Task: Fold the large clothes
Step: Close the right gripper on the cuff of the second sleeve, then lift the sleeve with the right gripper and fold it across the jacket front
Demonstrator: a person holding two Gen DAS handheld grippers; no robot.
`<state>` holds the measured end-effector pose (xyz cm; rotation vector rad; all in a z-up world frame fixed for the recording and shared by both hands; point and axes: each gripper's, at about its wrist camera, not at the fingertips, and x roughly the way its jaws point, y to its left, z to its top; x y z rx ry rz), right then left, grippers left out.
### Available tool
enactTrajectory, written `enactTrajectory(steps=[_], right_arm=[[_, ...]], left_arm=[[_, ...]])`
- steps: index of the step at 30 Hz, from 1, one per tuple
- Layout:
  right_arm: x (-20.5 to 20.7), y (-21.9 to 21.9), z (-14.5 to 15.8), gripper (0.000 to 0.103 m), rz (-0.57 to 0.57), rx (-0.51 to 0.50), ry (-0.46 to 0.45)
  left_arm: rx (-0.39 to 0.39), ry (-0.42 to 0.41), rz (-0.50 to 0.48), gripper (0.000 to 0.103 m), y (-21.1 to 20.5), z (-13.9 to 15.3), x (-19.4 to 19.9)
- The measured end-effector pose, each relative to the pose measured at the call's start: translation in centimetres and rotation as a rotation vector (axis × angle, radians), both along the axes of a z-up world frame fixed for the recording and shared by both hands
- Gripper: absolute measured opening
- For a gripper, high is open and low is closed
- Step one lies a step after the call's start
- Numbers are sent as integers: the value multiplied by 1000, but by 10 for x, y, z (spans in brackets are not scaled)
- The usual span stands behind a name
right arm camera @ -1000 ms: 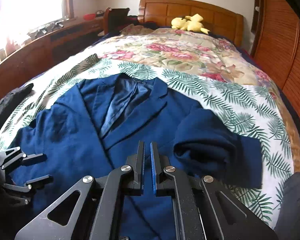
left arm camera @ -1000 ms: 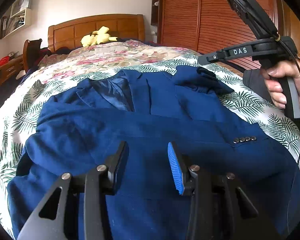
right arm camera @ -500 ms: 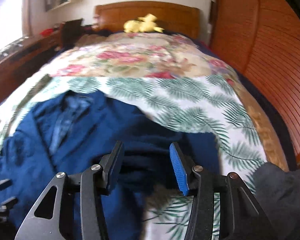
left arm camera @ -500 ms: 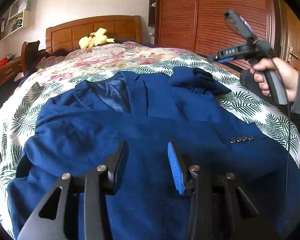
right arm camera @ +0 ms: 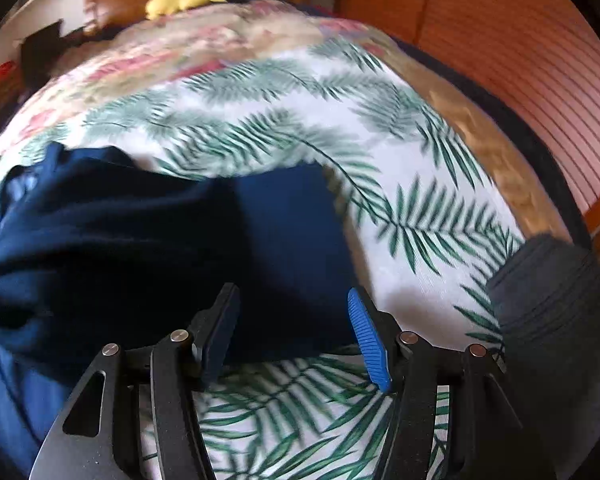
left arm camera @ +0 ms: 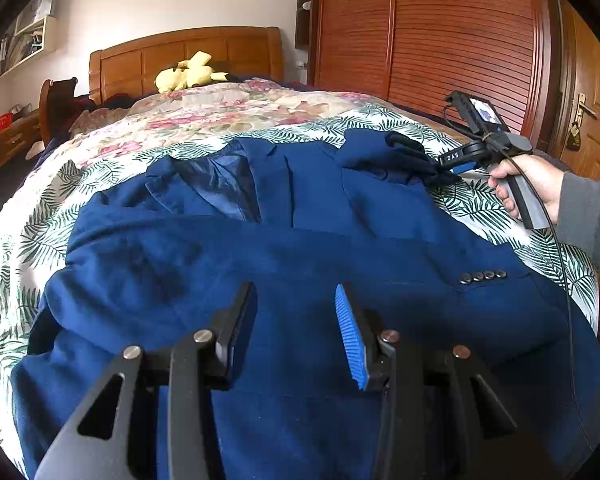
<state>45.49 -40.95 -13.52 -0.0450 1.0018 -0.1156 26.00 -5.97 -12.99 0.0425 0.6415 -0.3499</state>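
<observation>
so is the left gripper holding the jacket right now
No, the left gripper hangs above the blue jacket with its jaws apart and nothing between them.

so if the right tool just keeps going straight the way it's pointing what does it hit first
Most likely the bunched sleeve of the dark blue suit jacket, which lies directly ahead of the open right tool on the palm-leaf print bedspread. The frame is blurred, so depth is uncertain.

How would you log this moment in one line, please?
left gripper: open, over jacket | right gripper: open, at sleeve
</observation>
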Motion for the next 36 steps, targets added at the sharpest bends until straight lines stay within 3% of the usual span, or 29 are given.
enactTrajectory(steps=[12,14,16,20,25,36], right_arm=[[4,-9,-15,60,-28,16,18],[3,-8,-16,48,-6,39,25],[4,-4,-16,15,38,70,40],[-5,12,-11,8,104,57,48],[-25,35,18,7,151,16,-42],[-76,105,120,7,303,3,-223]], left_arm=[[2,1,0,40,-1,0,0],[1,2,0,40,0,0,-1],[-1,4,1,40,0,1,-2],[0,6,7,40,3,2,-4],[11,-1,12,40,7,5,-14],[39,-34,32,40,29,19,-46]])
